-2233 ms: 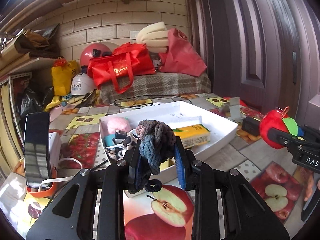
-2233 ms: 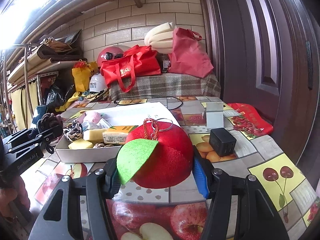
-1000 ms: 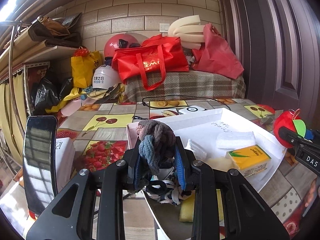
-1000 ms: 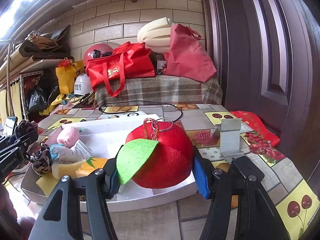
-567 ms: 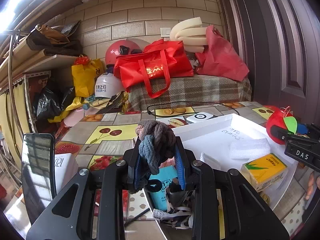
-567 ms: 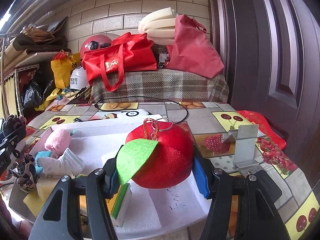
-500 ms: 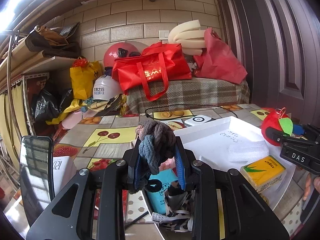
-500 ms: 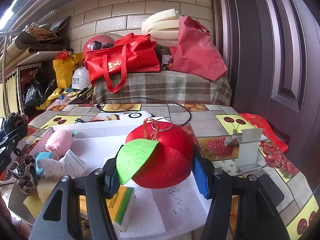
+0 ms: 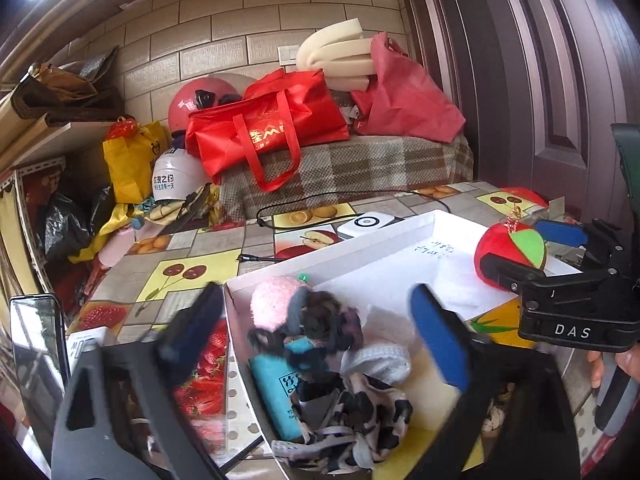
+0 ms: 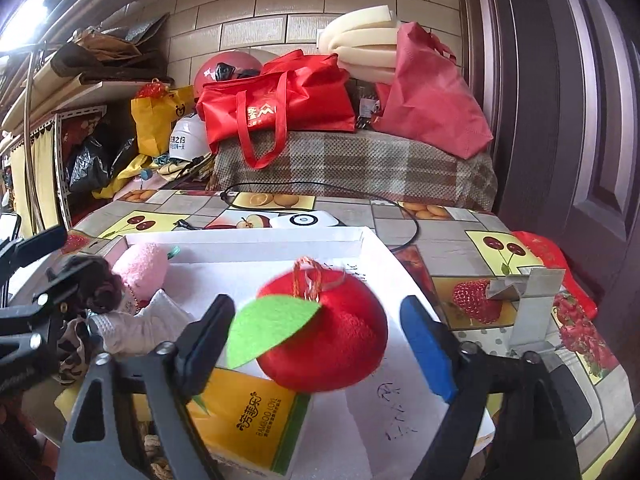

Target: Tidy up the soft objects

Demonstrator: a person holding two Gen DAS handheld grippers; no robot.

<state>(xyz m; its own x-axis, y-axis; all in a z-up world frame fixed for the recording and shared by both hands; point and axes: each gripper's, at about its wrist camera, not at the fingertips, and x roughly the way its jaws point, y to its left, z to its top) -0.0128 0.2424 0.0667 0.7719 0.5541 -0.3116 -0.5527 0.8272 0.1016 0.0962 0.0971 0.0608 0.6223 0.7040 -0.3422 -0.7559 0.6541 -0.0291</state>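
One white tray [image 10: 372, 246], one plush apple [image 10: 332, 336], one pink plush [image 10: 142, 266], one yellow box [image 10: 256, 420], two helmets [image 9: 200, 98], two red bags [image 9: 272, 128].

Left gripper [image 9: 316, 336]: fingers spread wide, having just been opening, pads clear of the dark knitted bundle [image 9: 320, 320] between them. Right gripper [image 10: 316, 328], at 3 o'clock in the left view: fingers likewise just parted, the red plush apple [image 10: 332, 328] loose between them, untouched.
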